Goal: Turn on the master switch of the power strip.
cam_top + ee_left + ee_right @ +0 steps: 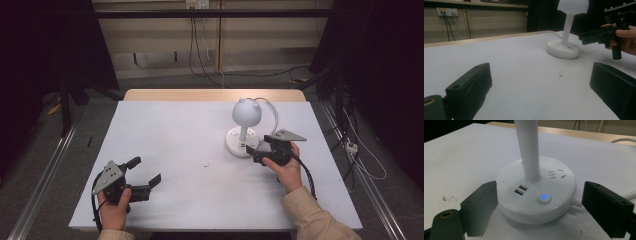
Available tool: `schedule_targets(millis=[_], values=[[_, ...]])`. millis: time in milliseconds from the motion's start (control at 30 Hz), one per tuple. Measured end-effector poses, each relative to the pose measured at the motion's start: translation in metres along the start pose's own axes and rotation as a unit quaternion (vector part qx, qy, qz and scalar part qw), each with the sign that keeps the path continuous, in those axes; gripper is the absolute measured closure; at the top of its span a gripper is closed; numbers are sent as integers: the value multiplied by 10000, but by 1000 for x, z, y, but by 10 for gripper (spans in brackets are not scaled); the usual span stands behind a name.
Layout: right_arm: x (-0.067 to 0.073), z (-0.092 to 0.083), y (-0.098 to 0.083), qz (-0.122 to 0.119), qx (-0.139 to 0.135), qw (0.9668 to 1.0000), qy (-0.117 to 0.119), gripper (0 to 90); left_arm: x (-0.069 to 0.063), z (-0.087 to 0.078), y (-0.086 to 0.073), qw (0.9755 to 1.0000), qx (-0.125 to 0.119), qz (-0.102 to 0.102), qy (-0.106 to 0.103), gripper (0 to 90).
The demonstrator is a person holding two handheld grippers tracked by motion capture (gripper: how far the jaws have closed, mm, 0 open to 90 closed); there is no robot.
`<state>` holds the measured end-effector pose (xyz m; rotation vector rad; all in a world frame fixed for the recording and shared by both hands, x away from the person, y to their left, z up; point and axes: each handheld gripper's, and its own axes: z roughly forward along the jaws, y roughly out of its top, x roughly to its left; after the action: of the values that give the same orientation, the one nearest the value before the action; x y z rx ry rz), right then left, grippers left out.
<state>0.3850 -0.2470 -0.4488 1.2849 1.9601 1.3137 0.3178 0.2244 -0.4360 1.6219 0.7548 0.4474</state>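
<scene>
A white desk lamp [244, 131] stands upright on the right half of the white worktop [190, 150], toward its far side, with a round head on a straight stem and a round flat base. The right tool [254, 151] sits at the near right side of that base, held by the person's right hand [287, 167]. In the right gripper view its two black jaws stand wide apart on either side of the base [536, 192], neither pad pressing on it; the left one looks just beside the rim. The base carries a lit blue button [544, 197], two USB ports [519, 190] and socket slots, and a white cable [624, 195] leaves it on the right. The left tool [145, 176] lies low near the front left corner of the worktop, well apart from the lamp, in the left hand [115, 207], its jaws open with nothing between them. A small dark speck [205, 165] marks the worktop between the two tools.
</scene>
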Motion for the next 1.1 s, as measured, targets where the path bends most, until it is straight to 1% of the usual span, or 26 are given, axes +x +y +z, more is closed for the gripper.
schedule_targets(millis=[100,267,433,600,667,767,800,967,1033,1100], values=[[2,-2,0,-46,34,10000,50,124,0,0,0,10000,7,15,-13,37],[3,-7,-1,-52,-13,9999,93,126,0,0,1,10000,17,37,-1,37],[4,-12,-4,-94,-6,9999,102,117,1,-1,1,10000,2,15,8,37],[6,-16,-5,-70,-25,9999,146,117,0,-1,1,10000,-7,15,5,37],[7,-17,-6,-115,-19,9998,152,117,0,-1,1,10000,-10,13,8,37],[9,-20,-6,-133,-55,9997,184,118,1,-1,1,10000,-2,13,6,37],[9,-21,-6,-111,-39,9998,185,118,1,-1,1,10000,-4,17,3,37],[11,-25,-9,-165,-29,9995,250,118,1,-2,2,10000,-18,26,-3,37],[12,-27,-9,-118,-51,9995,280,119,1,-2,1,10000,-18,22,-3,37],[13,-29,-10,-131,-69,9994,298,119,1,-2,1,10000,-11,25,-6,37]])
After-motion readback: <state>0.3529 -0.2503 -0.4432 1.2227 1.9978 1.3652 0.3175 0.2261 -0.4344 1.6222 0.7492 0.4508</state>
